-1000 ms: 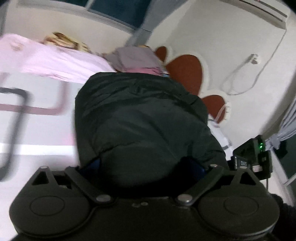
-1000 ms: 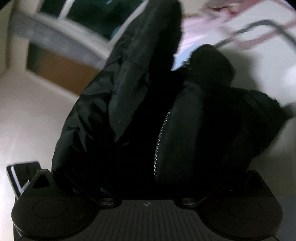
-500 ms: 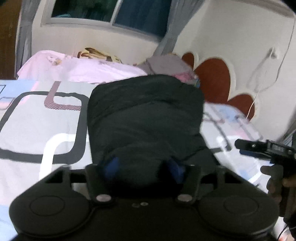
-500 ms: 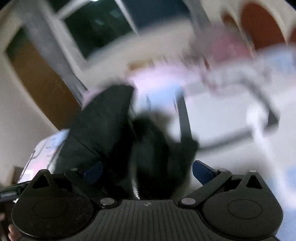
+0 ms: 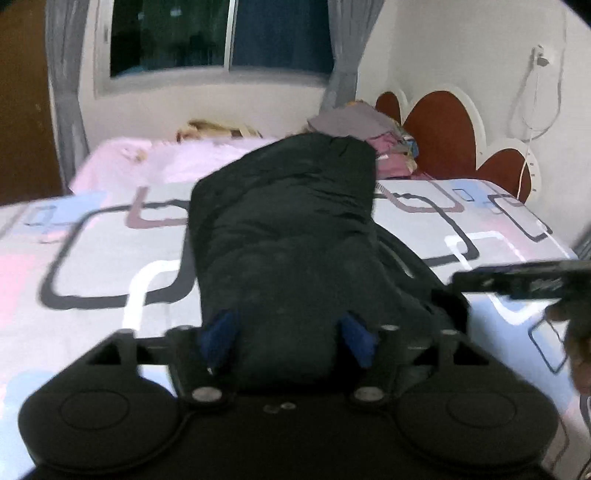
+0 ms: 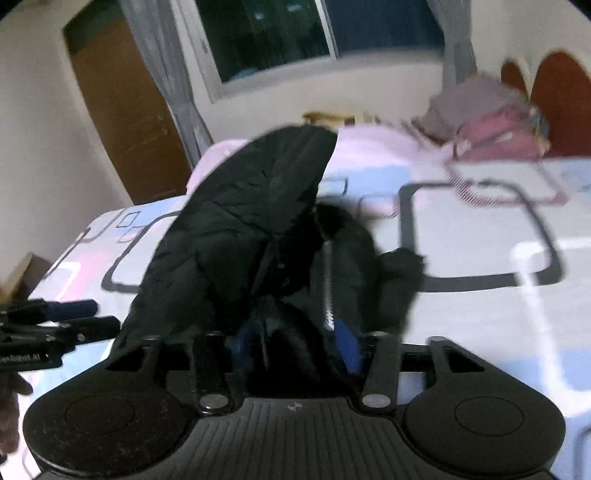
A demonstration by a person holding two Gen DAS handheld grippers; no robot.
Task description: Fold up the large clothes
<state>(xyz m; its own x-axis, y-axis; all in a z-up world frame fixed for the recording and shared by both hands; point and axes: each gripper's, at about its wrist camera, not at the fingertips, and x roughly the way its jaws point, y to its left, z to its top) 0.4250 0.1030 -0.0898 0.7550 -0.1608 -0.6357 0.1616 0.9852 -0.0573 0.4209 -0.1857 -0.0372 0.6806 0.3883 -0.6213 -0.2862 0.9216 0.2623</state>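
Observation:
A puffy black jacket (image 5: 288,229) lies lengthwise on the patterned bed sheet (image 5: 92,266). Its near end bulges between the blue pads (image 5: 218,332) of my left gripper (image 5: 287,336), touching both; these jaws are opening. In the right wrist view the jacket (image 6: 251,206) is bunched, one flap standing up, its zipper (image 6: 328,280) running toward me. My right gripper (image 6: 295,343) is closing on the fabric beside the zipper, which fills the gap. Each gripper shows at the other view's edge: the right gripper (image 5: 517,280), and the left gripper (image 6: 55,321).
A pink blanket (image 5: 155,162) and a pile of folded clothes (image 5: 384,147) lie at the bed's far end, by a red and white headboard (image 5: 443,129). A window (image 5: 221,33) and a brown door (image 6: 129,122) stand behind. A person's hand (image 5: 576,332) holds the right gripper.
Both hands have drawn back and levelled, so the whole bed shows. The left jaws narrowed onto the jacket's end. The right jaws came in from wide to close around the fabric by the zipper.

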